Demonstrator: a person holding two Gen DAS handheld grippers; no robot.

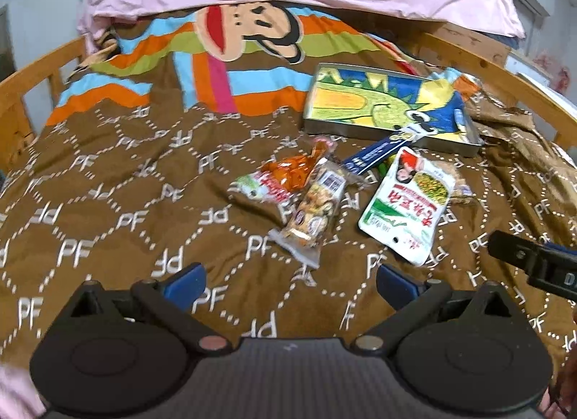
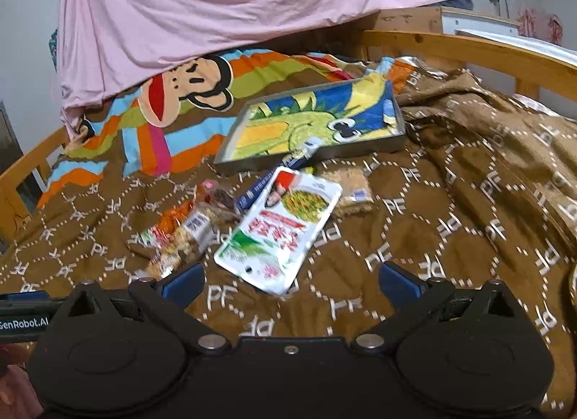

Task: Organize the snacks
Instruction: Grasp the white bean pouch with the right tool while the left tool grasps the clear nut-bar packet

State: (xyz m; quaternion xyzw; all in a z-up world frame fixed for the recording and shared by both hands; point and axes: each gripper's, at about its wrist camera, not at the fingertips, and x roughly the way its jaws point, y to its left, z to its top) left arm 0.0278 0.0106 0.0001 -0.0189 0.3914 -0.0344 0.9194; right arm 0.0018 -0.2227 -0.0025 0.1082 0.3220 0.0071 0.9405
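Brown bedspread [image 2: 432, 209] — snack packets [image 2: 279, 227] beside tin tray [image 2: 395, 137].

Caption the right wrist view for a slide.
Open right gripper nears white snack pouch below dinosaur tray on brown quilt.

**Snacks scattered on the brown bedspread**

The right gripper [image 2: 290, 283] hangs over the brown bedspread [image 2: 450, 238], jaws spread wide and empty. Just ahead lies a white-green pouch [image 2: 279, 231], a clear snack packet [image 2: 184, 242] to its left. Beyond them, toward the wooden bed rail [image 2: 468, 49], rests a shallow tin tray [image 2: 313, 123] with a dinosaur picture.
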